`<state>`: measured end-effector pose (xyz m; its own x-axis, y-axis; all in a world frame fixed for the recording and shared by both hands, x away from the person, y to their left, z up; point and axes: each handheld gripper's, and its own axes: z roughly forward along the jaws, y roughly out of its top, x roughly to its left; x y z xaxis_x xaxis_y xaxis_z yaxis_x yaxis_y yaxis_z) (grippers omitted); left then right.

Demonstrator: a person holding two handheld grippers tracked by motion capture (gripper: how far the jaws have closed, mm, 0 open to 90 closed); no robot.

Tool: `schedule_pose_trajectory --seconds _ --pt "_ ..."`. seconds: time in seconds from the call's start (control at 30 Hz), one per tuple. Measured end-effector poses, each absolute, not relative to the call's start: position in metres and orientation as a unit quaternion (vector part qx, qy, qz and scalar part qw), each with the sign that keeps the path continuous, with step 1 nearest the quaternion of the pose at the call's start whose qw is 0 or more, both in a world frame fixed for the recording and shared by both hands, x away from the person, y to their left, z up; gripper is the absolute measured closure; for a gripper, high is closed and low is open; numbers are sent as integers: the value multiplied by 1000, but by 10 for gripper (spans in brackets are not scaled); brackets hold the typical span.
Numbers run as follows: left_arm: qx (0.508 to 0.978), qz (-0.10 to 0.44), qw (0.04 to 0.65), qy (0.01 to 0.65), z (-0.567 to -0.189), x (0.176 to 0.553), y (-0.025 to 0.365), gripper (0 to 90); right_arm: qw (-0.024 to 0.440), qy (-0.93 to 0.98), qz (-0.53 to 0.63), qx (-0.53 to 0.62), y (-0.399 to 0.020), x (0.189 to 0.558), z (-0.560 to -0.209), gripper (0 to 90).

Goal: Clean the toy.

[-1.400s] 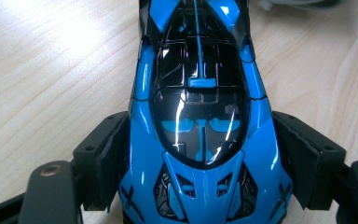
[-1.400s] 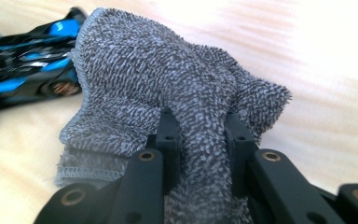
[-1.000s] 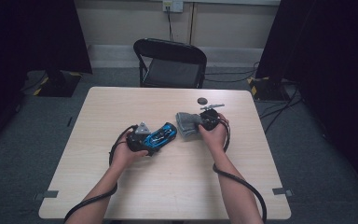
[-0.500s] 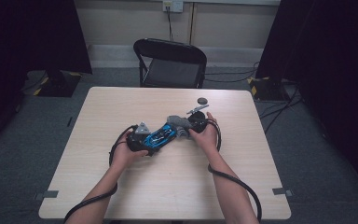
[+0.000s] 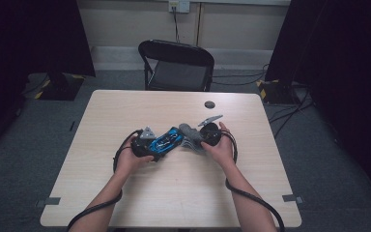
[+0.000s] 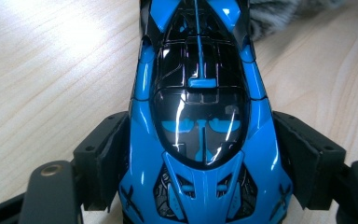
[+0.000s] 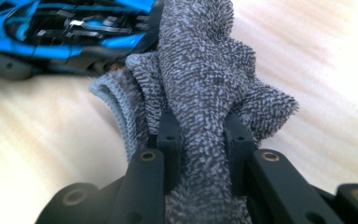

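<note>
A blue and black toy car point(image 5: 165, 140) lies on the light wooden table point(image 5: 125, 106), clamped by its sides in my left gripper point(image 5: 149, 143). In the left gripper view the car point(image 6: 200, 116) sits between both black pads point(image 6: 109, 154), nose toward the camera. My right gripper point(image 5: 196, 137) is shut on a bunched grey cloth point(image 5: 189, 137). The cloth point(image 7: 205, 93) rises from between the jaws in the right gripper view and its tip touches the rear end of the car point(image 7: 70, 28).
A small dark round disc point(image 5: 209, 104) lies on the far part of the table. A black folding chair point(image 5: 176, 65) stands behind the far edge. Cables trail from both grippers toward the near edge.
My right gripper has carried the grey cloth leftward until it meets the car's rear end. The left gripper and the car have stayed where they were.
</note>
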<state>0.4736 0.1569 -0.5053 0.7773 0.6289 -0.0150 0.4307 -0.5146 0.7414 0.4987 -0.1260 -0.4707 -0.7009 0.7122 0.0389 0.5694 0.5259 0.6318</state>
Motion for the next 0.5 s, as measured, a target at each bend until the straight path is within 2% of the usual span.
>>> schedule_pose_trajectory --seconds 0.4,0.5 --pt "861 129 384 309 -505 473 157 241 98 853 336 387 -139 467 -477 724" --pt "860 129 384 309 -505 473 157 241 98 845 340 400 -144 460 -478 667"
